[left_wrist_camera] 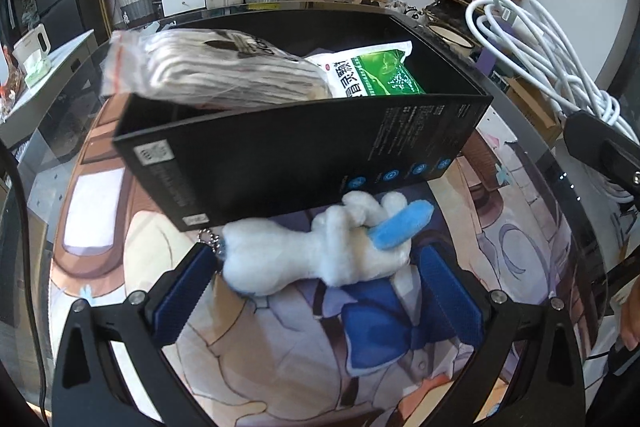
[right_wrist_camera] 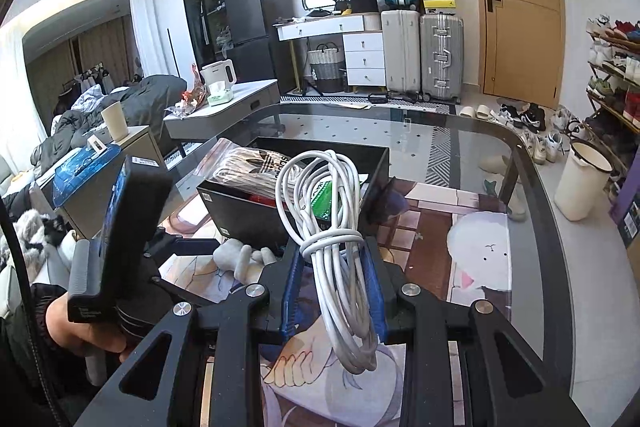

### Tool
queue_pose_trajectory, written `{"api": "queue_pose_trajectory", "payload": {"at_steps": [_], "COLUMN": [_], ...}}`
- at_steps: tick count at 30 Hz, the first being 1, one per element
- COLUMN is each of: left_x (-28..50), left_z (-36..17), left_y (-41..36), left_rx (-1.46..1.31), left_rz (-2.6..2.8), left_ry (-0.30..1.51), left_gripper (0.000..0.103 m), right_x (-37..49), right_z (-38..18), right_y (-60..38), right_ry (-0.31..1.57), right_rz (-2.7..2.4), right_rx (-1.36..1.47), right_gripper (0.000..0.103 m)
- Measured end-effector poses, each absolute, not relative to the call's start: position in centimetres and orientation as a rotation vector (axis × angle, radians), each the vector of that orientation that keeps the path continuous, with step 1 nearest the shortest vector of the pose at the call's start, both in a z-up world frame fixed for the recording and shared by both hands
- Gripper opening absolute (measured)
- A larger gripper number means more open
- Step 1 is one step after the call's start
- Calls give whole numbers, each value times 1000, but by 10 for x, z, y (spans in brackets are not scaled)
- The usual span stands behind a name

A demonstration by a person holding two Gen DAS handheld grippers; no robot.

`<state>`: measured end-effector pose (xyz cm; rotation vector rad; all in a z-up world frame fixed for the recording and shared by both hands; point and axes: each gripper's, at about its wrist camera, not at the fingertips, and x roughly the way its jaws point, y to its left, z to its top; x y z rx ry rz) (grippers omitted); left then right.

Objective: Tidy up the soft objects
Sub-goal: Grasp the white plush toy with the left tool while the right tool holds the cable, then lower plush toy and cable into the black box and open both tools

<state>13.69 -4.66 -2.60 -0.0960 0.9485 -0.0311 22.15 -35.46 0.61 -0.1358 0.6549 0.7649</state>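
A white plush toy with a blue part and a keychain lies on the printed mat in front of a black box. My left gripper is open, with its blue pads on either side of the toy. The box holds a bagged striped cloth and a green and white packet. My right gripper is shut on a coiled white cable and holds it up above the mat, just right of the box. The cable also shows in the left wrist view.
The printed mat lies on a glass table. The left gripper's handle and the hand stand at the left of the right wrist view. Suitcases, drawers, a shoe rack and a white bucket stand beyond the table.
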Motion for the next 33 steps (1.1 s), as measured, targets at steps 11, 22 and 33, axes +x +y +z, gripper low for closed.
{"api": "queue_pose_trajectory", "payload": {"at_steps": [11, 22, 33], "left_x": [149, 120, 73], "left_z": [-30, -17, 39], "left_y": [-58, -49, -35], "left_rx": [-24, -38, -37], "left_rz": [29, -37, -81], "left_ry": [962, 889, 733], "left_gripper": [102, 92, 92], "right_x": [221, 218, 216], "right_z": [6, 9, 10], "right_y": [-352, -350, -346], "right_ry": [658, 647, 632], "right_rz": [768, 772, 774], "right_rx": [-137, -132, -132], "right_gripper": [29, 29, 29]}}
